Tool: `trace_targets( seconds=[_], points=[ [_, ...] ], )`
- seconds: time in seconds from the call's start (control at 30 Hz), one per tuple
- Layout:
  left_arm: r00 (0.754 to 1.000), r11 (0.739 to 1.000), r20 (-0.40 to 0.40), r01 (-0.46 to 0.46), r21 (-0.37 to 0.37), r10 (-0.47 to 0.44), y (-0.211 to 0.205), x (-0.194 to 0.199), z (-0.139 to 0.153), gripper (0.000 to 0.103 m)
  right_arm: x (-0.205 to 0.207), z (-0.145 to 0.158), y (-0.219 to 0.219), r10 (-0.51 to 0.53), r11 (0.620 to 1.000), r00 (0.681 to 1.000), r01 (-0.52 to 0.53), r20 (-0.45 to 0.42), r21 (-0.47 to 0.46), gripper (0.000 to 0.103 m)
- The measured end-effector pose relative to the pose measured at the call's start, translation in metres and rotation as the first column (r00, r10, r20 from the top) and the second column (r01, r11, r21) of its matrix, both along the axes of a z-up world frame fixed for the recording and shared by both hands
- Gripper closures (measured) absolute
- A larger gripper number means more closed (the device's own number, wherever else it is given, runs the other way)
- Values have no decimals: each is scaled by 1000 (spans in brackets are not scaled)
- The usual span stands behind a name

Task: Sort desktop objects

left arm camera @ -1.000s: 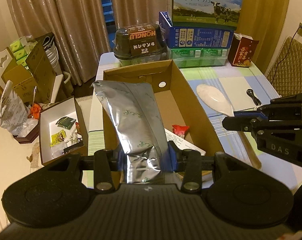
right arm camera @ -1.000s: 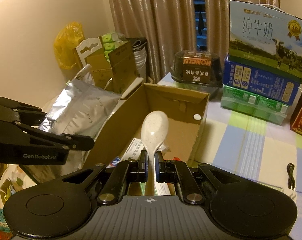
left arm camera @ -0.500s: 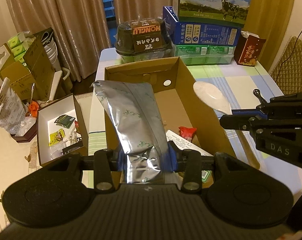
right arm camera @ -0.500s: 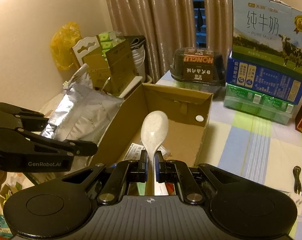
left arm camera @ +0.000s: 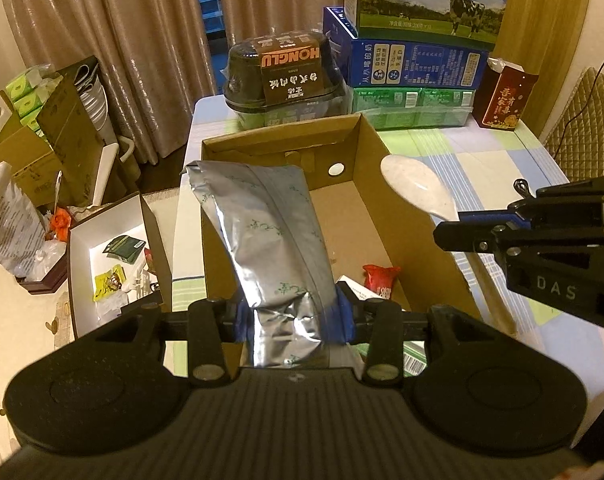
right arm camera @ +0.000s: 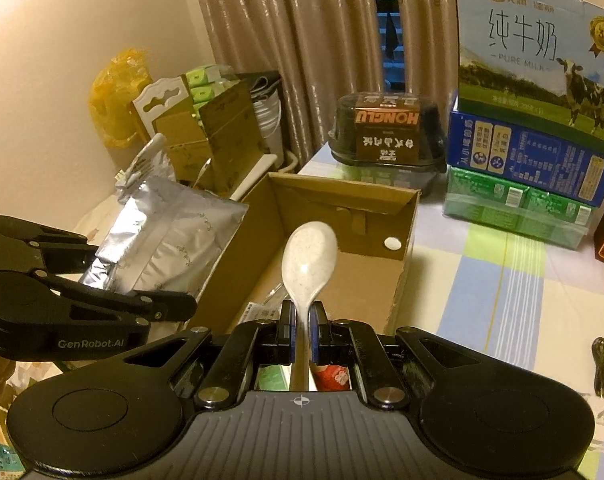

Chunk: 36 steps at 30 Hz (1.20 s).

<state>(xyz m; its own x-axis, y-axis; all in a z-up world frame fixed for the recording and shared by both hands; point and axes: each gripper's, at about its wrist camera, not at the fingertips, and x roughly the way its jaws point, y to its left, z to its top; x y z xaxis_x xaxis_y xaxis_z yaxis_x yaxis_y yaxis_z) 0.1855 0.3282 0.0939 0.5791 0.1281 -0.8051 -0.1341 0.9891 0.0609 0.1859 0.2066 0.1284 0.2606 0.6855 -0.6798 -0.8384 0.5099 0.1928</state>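
Here the left tongs (left arm camera: 289,316) pinch the light, crinkly foil bag (left arm camera: 261,240) low; the right tongs (right arm camera: 300,330) clamp the stiff spoon (right arm camera: 308,264) by its handle.

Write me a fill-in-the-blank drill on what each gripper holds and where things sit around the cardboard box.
1. The left gripper is shut on a crinkled ____ foil pouch.
2. The right gripper clamps the handle of a speckled white plastic ____, its bowl pointing away from the camera.
3. A small red wrapped snack lies inside the open brown ____ box.
4. The coiled black cable lies on the checked ____, outside the box.

Missing words: silver; spoon; cardboard; tablecloth
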Motion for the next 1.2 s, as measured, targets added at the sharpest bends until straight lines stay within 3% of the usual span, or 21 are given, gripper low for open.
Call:
trace_targets(
  seconds=[1.2],
  points=[
    [999,1000,-36,-2,-16,2,18,66,-41,66,52,-28,27,-44,999,997,45,-64,14,99]
  ],
)
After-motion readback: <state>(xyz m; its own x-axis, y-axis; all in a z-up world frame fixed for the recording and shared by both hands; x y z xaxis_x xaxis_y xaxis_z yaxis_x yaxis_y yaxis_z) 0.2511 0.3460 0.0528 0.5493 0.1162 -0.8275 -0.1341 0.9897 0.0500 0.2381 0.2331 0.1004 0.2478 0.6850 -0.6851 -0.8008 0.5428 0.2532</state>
